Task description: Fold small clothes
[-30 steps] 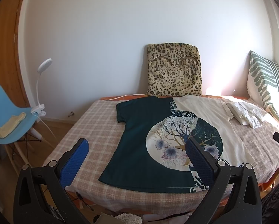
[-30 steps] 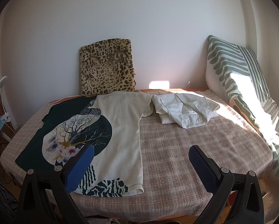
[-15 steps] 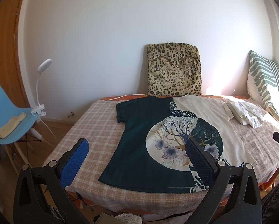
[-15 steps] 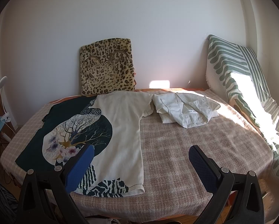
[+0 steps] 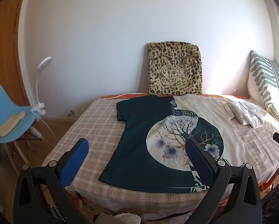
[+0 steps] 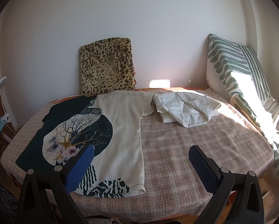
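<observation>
Your left hand-held gripper point(image 5: 137, 145) and right hand-held gripper point(image 6: 141, 154) both gape empty above the flat T-shirt point(image 5: 148, 140) on the bed point(image 6: 195, 141).

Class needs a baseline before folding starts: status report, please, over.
Left gripper open, empty; right gripper open, empty. T-shirt flat on bed, unfolded. White garment crumpled beside its sleeve; nothing blocking.

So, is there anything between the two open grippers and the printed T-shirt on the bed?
Nothing visible. The T-shirt lies flat, with both grippers, left and right, open before its hem. The white garment lies beside its sleeve.
</observation>
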`<state>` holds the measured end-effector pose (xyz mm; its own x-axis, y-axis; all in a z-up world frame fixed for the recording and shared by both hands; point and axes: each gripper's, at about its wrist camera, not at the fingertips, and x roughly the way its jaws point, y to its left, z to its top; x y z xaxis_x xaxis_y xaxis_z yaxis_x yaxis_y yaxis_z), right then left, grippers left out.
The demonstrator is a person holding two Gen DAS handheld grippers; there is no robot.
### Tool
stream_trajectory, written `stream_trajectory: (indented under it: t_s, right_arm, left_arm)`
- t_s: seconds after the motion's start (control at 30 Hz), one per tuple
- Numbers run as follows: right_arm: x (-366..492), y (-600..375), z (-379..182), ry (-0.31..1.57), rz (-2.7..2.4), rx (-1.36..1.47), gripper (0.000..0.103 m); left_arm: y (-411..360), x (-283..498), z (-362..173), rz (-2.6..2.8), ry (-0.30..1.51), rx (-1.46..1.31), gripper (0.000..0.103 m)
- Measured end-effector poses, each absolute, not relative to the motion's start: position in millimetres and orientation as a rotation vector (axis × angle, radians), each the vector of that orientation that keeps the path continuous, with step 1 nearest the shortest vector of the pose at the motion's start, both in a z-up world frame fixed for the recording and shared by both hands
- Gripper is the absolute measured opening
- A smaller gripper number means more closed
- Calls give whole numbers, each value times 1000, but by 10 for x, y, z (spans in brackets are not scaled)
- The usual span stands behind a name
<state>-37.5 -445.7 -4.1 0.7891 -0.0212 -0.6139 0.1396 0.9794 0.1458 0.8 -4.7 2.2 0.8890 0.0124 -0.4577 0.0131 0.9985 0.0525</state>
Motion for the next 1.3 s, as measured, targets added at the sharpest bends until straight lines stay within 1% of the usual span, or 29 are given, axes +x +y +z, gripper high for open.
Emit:
stream_trajectory:
  t_s: [0.4, 0.73, 0.87, 0.93, 1.0, 1.13, 1.27, 1.3]
  right_arm:
    - [-258, -4403, -72, 666, -84, 193, 103]
    - [144, -4246, -46, 680, -20, 233, 103]
    - [408, -4127, 42, 669, 23, 260, 103]
    - [555, -4053, 84, 669, 52, 273, 103]
    - [694, -3950, 126, 663, 80, 277, 103]
    - [983, -3695, 233, 656, 146, 276, 103]
    - [1321, -3339, 375, 661, 245, 252, 103]
    - [1388, -3264, 406, 663, 265, 245, 103]
  left_arm:
    - [56, 170, -124, 9, 509, 61, 103]
    - [318, 394, -306, -44, 539, 61, 103]
    - [443, 574, -456, -109, 628, 33, 102]
    - [522, 665, -566, -140, 682, 6, 94]
    - [594, 762, -685, -136, 727, 6, 84]
    - [753, 920, -894, -162, 822, -16, 75]
    - [899, 1080, -1071, -196, 919, -63, 59]
    - [923, 1108, -1099, -203, 933, -69, 57]
